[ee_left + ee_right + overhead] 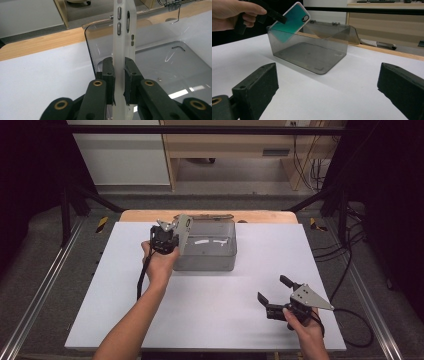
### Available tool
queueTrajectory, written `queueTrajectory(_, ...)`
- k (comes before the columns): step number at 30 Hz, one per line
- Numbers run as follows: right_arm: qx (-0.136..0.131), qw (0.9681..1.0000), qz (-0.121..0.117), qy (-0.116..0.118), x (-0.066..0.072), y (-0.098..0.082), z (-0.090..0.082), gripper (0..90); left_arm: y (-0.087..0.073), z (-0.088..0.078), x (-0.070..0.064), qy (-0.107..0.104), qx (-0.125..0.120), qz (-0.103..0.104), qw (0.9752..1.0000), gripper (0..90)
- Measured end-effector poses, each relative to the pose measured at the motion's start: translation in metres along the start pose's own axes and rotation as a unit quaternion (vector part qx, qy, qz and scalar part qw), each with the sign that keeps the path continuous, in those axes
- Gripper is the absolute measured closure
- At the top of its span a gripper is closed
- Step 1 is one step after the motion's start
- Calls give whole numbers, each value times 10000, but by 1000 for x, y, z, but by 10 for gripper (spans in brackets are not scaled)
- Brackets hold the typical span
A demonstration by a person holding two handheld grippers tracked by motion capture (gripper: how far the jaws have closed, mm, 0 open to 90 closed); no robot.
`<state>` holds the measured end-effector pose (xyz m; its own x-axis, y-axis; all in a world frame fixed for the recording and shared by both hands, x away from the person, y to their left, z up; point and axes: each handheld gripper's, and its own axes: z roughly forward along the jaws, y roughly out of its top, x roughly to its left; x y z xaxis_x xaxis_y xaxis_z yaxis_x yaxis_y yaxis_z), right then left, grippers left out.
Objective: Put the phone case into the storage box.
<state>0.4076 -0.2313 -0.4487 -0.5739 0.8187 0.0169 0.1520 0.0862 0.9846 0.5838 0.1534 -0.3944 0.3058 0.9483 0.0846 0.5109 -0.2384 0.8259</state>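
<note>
Your left gripper has its fingers pinching the phone case edge-on, its long axis tilted over the near-left corner of the clear box on the table; your right gripper, fingers spread and empty, sits well apart.

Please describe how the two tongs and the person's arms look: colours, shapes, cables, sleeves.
Both tongs, left and right, are black with two flat, padded jaws and brass-coloured pivot rings. Each carries a grey three-cornered plate and trails a black cable. The forearms are bare, with no sleeves or gloves showing.
</note>
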Motion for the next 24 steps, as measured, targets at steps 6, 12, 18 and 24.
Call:
queueTrajectory(6, -6, 10000, 0, -8, 0, 0, 0, 36, 0, 1, 0, -7, 17, -2, 10000, 813)
queueTrajectory(12, -3, 10000, 5, -2, 0, 0, 0, 36, -1, 2, -1, -5, 21, -4, 10000, 813)
queueTrajectory(18, 6, 10000, 4, 3, 0, 0, 0, 36, -1, 3, -2, -21, 36, -8, 10000, 813)
queueTrajectory(24, 4, 10000, 2, 2, -1, 0, 0, 36, -1, 4, -2, -44, 66, -3, 10000, 813)
